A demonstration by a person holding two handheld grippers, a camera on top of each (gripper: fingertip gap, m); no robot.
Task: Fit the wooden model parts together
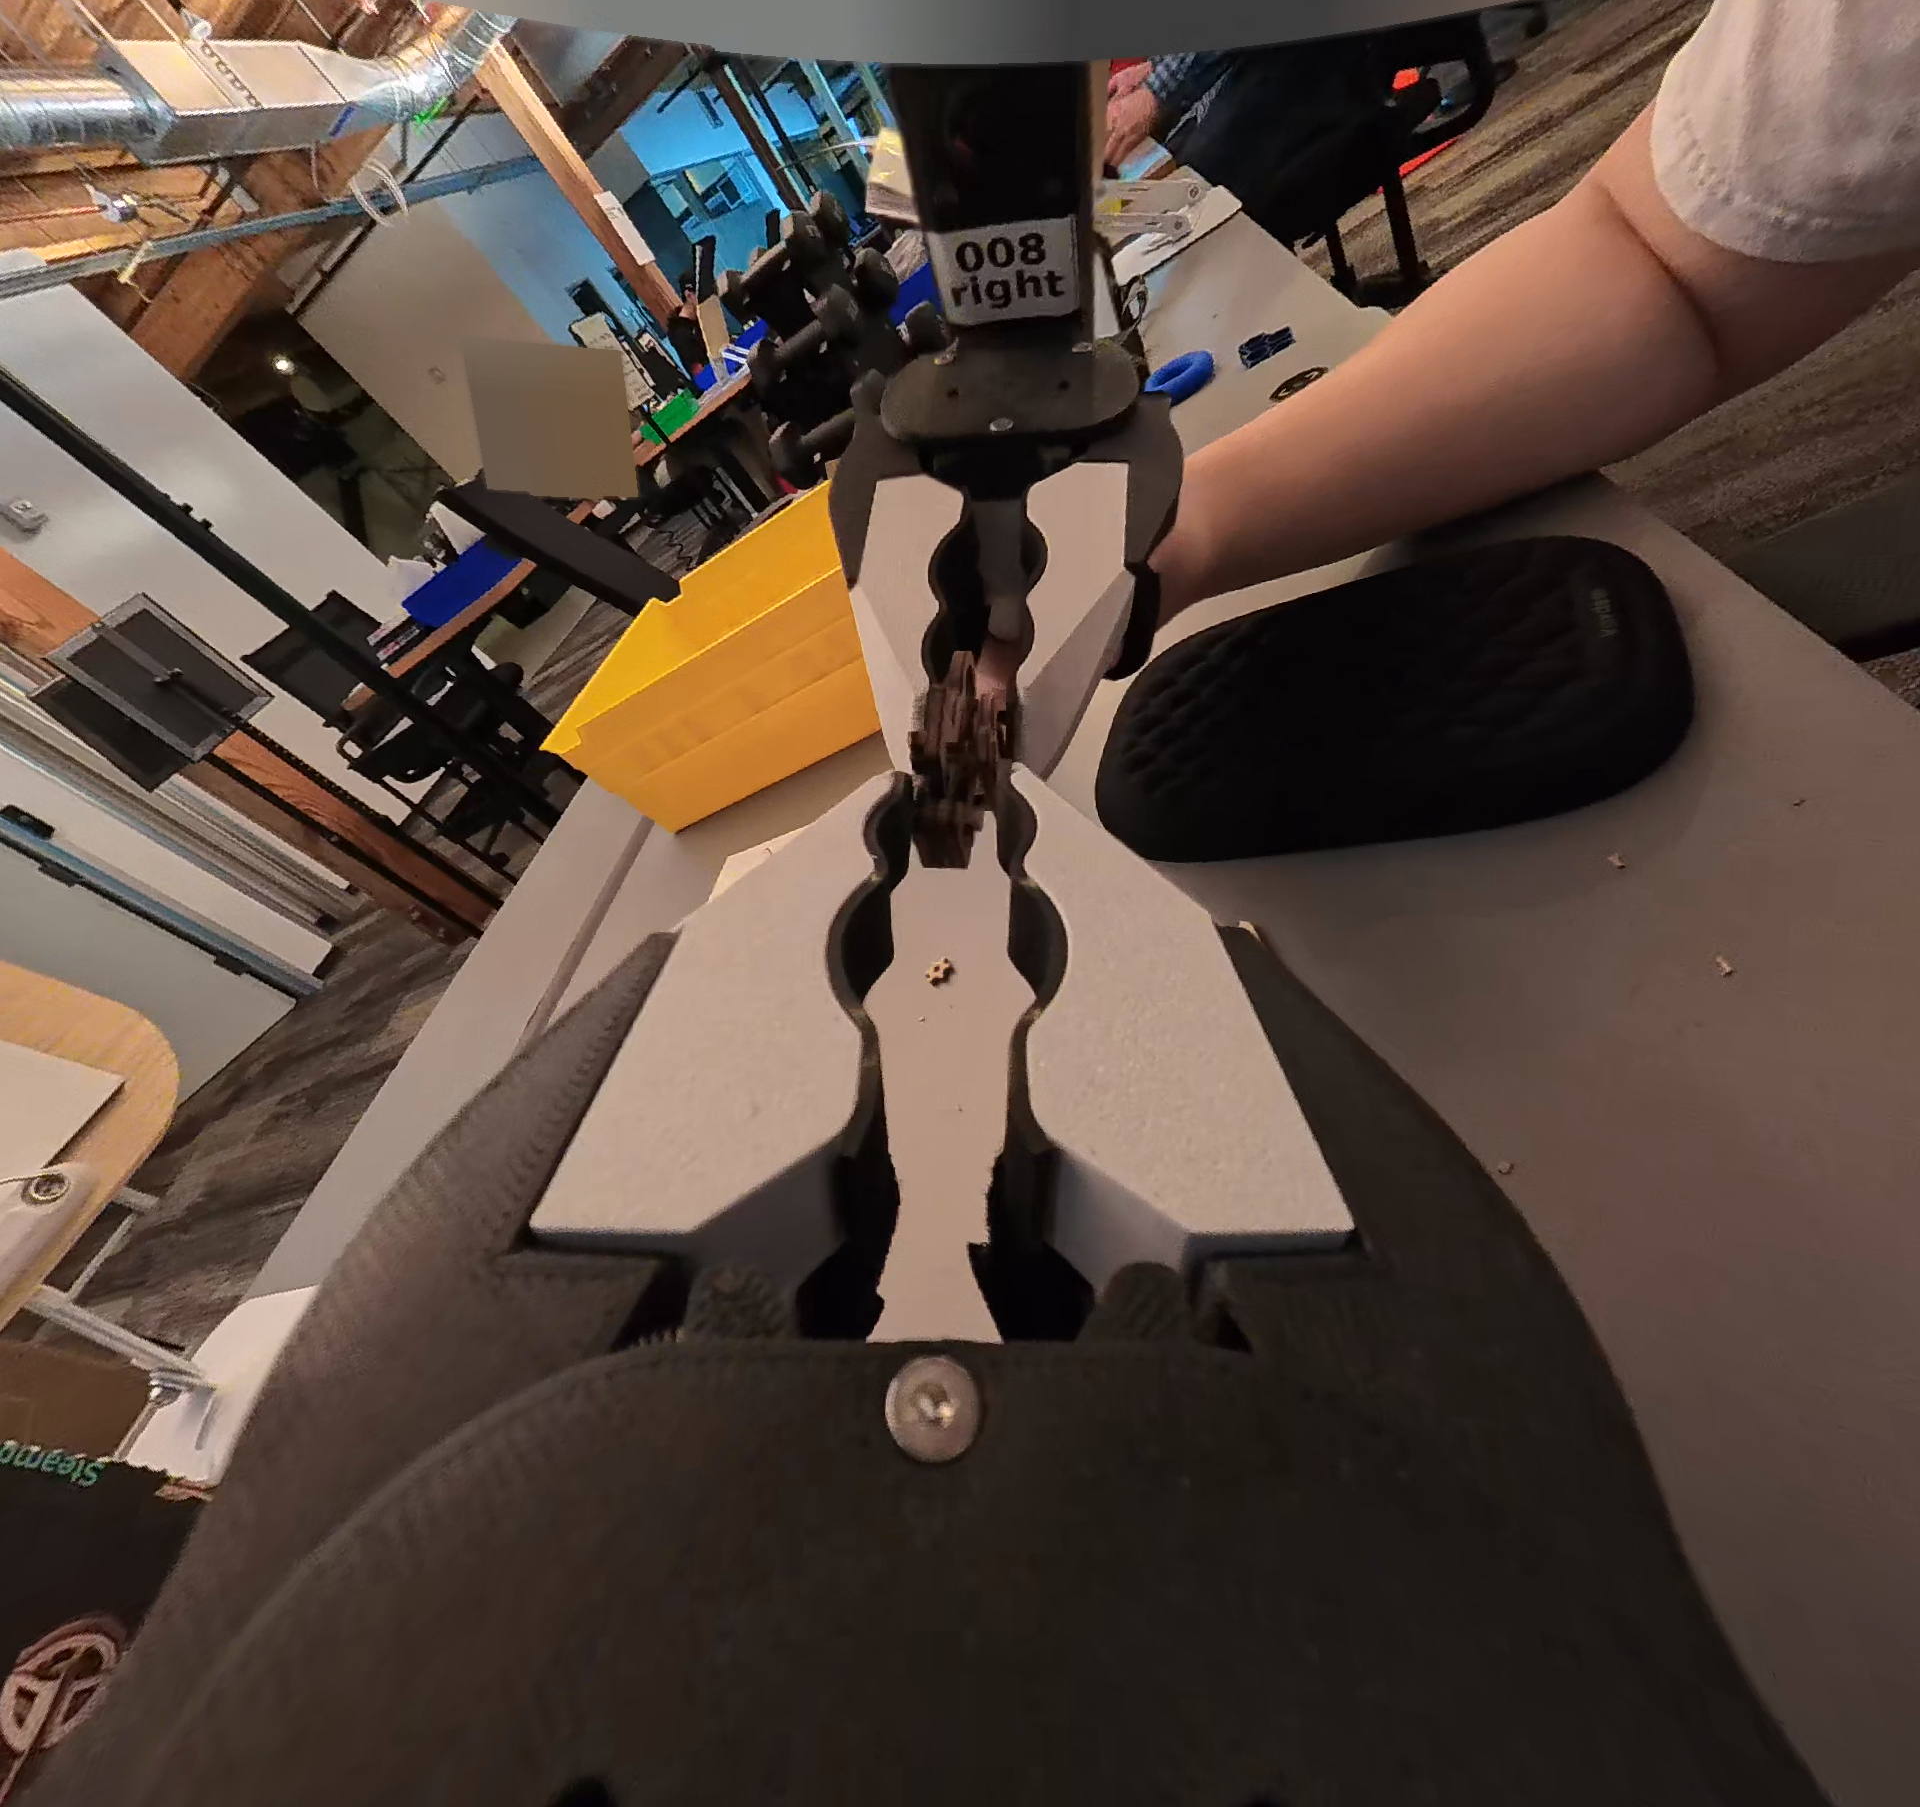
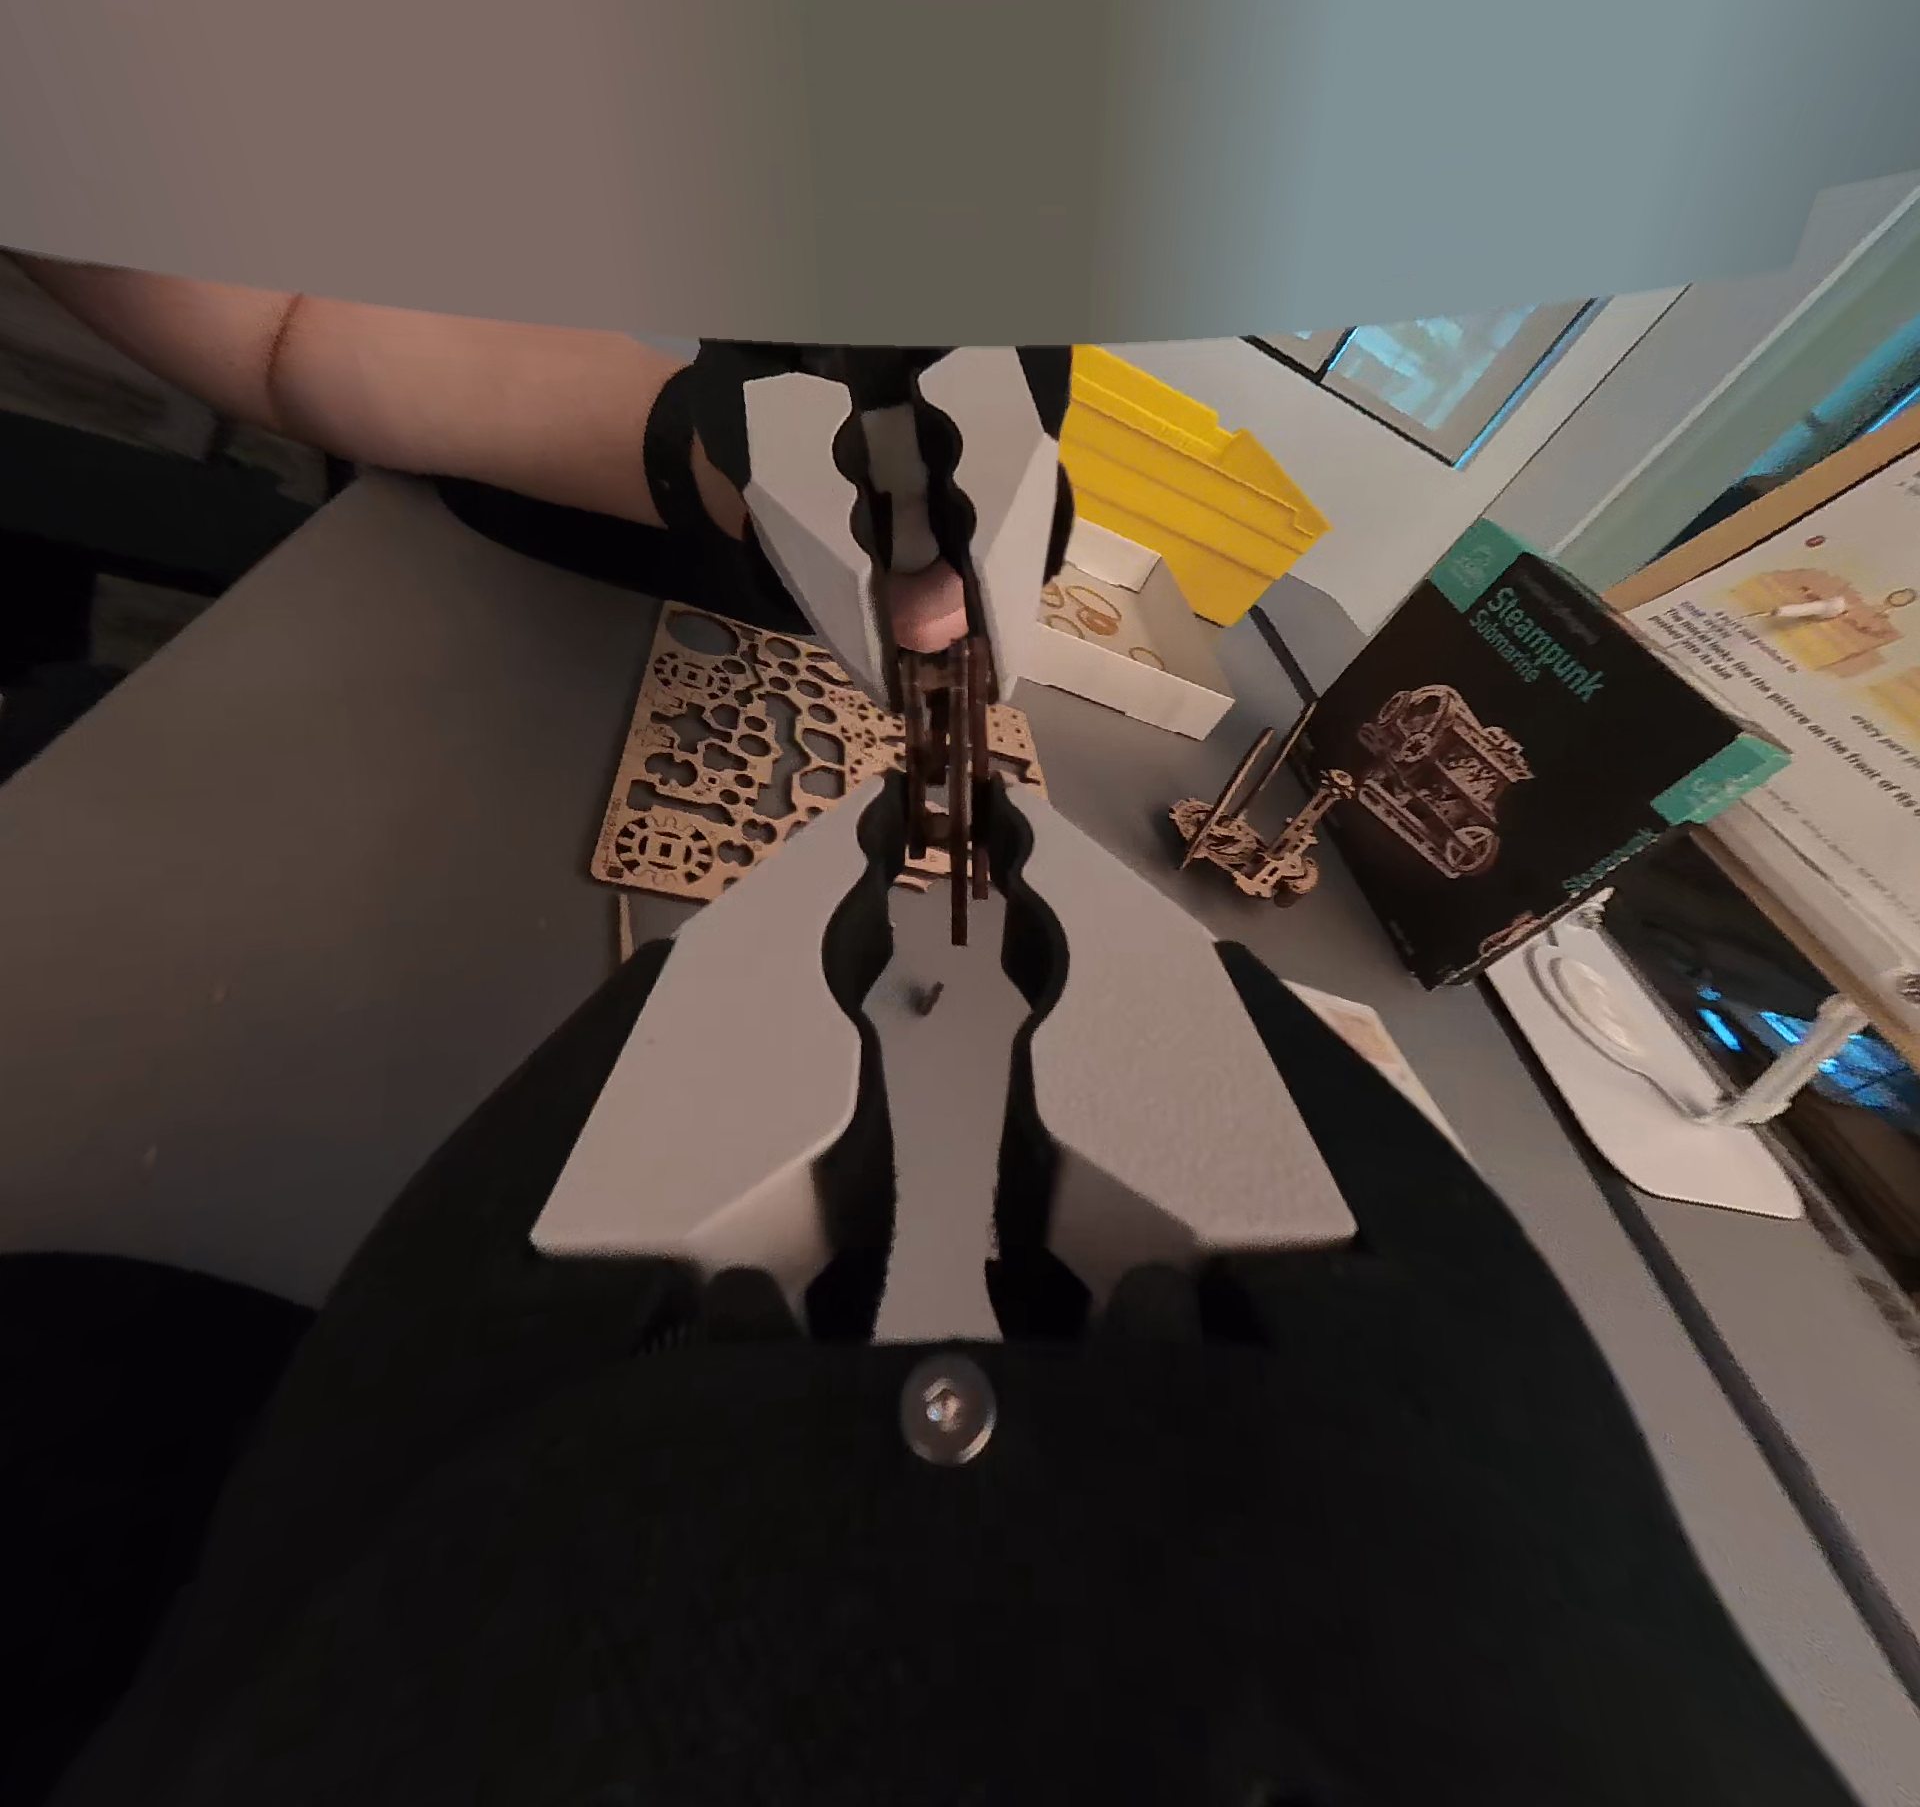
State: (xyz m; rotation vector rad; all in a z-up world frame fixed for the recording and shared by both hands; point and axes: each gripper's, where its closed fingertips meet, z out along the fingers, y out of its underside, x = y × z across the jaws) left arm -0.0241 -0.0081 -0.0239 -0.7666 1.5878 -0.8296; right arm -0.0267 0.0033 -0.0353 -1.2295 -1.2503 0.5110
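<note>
A small wooden model part [image 1: 948,770], made of flat toothed plates seen edge-on, hangs in the air above the grey table [image 1: 1455,1082]. My left gripper [image 1: 951,796] is shut on its near end. My right gripper [image 1: 966,692] comes in from the opposite side, tip to tip, and is shut on the far end. The right wrist view shows the same: my right gripper [image 2: 940,807] and my left gripper [image 2: 935,677] both grip the wooden part [image 2: 948,822]. I cannot tell whether it is one piece or two pressed together.
A punched-out wooden sheet [image 2: 748,749] lies under the grippers. A half-built model [image 2: 1247,843], the dark kit box [image 2: 1538,770], a white box [image 2: 1122,656] and a yellow bin [image 2: 1184,490] stand to the right. A black pad [image 1: 1392,697] and a loose wooden bit [image 1: 941,973] lie on the table. Only a small space, under 4 cm, lies between the two pairs of fingers.
</note>
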